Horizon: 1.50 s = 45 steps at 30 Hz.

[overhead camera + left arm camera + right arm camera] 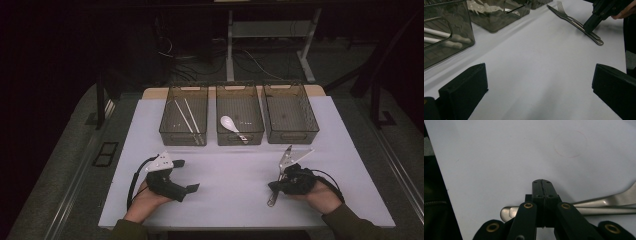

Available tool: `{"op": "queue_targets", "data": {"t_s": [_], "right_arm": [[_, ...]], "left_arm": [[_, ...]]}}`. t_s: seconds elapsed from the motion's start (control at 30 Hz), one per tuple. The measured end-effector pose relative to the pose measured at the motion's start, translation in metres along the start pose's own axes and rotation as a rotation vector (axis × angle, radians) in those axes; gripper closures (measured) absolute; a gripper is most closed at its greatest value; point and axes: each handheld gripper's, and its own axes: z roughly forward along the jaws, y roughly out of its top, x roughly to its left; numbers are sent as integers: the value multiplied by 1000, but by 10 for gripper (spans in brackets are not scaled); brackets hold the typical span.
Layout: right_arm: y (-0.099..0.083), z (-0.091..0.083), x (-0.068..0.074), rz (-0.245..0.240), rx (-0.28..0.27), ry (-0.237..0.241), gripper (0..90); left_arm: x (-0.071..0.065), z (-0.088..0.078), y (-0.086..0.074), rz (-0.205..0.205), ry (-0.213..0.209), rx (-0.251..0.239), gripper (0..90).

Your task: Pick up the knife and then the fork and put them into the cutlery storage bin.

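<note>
A metal fork point(560, 5) and a second metal piece, a knife by its look point(555, 10), lie side by side on the white table cover, their handle ends point(271, 199) toward the person. My right gripper point(273, 186) points down at those handles, its tip resting on them point(589, 26). In the right gripper view its jaws point(542, 182) are pressed flat together with nothing in the seam, and the two handles point(609, 201) run underneath. My left gripper point(186, 175) lies at the left with its jaws wide apart point(539, 87) and nothing between them.
Three clear dark bins stand in a row at the back: the left bin point(182, 142) holds white chopsticks point(189, 119), the middle bin point(240, 142) a white spoon point(229, 123), the right bin point(292, 140) nothing. A faint red circle point(570, 143) is drawn on the cover.
</note>
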Motion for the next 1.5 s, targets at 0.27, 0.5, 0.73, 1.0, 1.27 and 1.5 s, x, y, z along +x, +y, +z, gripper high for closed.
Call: {"op": "queue_targets", "data": {"t_s": [0.27,0.5,0.73,1.0,1.27,1.5], "right_arm": [[-4,0,3,-20,17,-7,894],[-13,-9,2,-5,14,-21,894],[-20,-12,2,1,17,-27,895],[-18,-11,1,8,-1,-68,895],[-16,-10,-2,11,-8,-128,897],[-18,-11,-12,34,15,-181,898]], "left_arm": [[0,0,0,2,-2,3,0],[0,0,0,3,-4,1,0],[0,1,0,3,-4,3,0],[-1,1,0,6,-5,8,0],[-1,1,0,7,-6,7,0],[-1,1,0,5,-7,6,0]]}}
